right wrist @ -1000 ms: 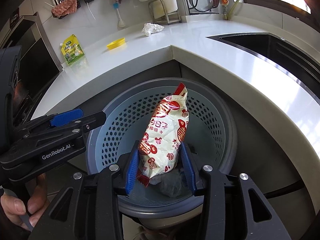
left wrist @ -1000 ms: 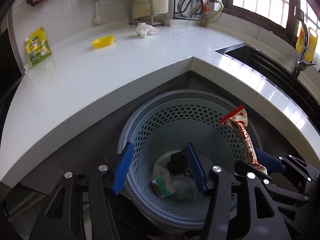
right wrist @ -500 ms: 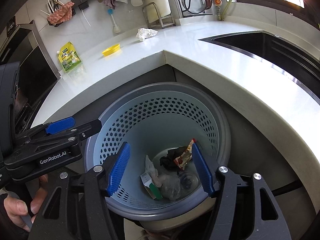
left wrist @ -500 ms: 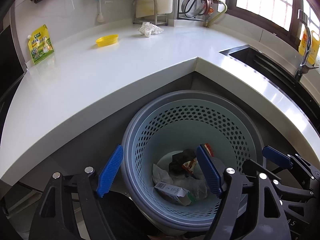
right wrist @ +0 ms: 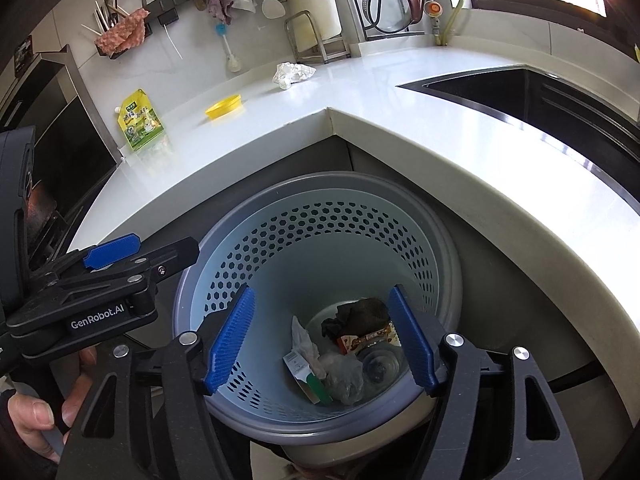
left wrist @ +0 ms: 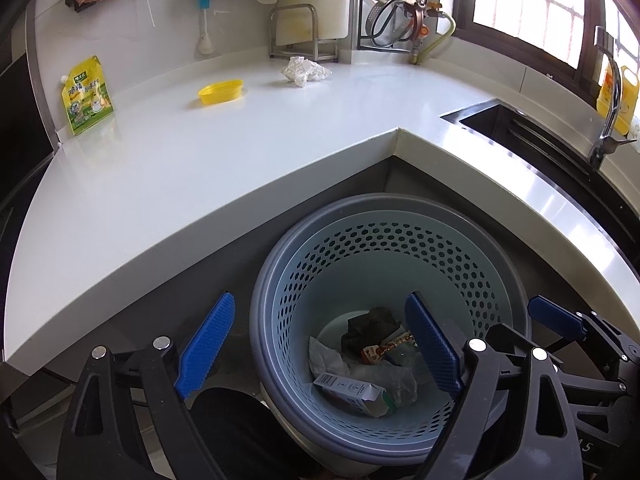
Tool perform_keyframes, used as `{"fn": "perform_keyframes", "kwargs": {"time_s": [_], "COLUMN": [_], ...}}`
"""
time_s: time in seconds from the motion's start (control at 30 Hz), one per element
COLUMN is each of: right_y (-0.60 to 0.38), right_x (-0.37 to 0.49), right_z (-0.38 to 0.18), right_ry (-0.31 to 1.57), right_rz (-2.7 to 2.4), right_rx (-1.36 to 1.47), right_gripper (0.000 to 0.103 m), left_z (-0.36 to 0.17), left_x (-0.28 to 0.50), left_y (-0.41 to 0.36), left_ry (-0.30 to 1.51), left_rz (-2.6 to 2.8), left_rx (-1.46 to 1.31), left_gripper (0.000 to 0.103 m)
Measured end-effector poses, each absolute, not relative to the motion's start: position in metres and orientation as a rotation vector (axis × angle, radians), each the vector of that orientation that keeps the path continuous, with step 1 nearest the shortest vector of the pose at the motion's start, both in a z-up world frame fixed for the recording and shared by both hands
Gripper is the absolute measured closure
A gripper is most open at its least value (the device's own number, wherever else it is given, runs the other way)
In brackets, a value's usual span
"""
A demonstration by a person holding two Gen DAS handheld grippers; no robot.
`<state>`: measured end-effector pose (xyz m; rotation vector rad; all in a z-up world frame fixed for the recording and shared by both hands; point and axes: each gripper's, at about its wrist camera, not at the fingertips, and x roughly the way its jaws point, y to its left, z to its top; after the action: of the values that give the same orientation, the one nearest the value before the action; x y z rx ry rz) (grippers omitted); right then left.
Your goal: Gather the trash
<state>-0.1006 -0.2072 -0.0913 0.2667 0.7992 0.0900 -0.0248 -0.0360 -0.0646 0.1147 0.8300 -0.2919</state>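
Left wrist view: left gripper (left wrist: 318,344) and right gripper (right wrist: 320,340) hang over the bin (left wrist: 496,248), jaws opening, nothing between them. Crumpled paper (left wrist: 305,71) waits by the surface's back edge: light, soft, pinch anywhere.

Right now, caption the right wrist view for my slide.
Right gripper opening, empty, above the perforated bin of trash.

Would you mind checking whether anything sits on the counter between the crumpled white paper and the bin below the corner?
Nothing visible does. The crumpled white paper lies near the back wall, and bare counter runs from it to the corner edge above the bin. The yellow lid sits off to the side.
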Motion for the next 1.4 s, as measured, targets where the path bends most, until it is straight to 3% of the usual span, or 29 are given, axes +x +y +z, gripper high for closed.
{"fn": "perform_keyframes", "kwargs": {"time_s": [0.3, 0.9, 1.4], "right_y": [-0.206, -0.189, -0.188], "right_x": [-0.099, -0.082, -0.028], "right_z": [-0.09, -0.068, -0.047], "right_ry": [0.79, 0.753, 0.719], "right_rz": [0.082, 0.102, 0.114], "right_rx": [0.266, 0.224, 0.18], "right_gripper": [0.035, 0.032, 0.03], "left_z": [-0.062, -0.046, -0.001], "left_x": [-0.024, -0.015, 0.052], "left_y": [-0.028, -0.007, 0.018], "left_ry": [0.812, 0.76, 0.686], "left_rz": [-0.286, -0.286, -0.24], "left_rx": [0.11, 0.088, 0.036], "left_gripper": [0.012, 0.011, 0.008]}}
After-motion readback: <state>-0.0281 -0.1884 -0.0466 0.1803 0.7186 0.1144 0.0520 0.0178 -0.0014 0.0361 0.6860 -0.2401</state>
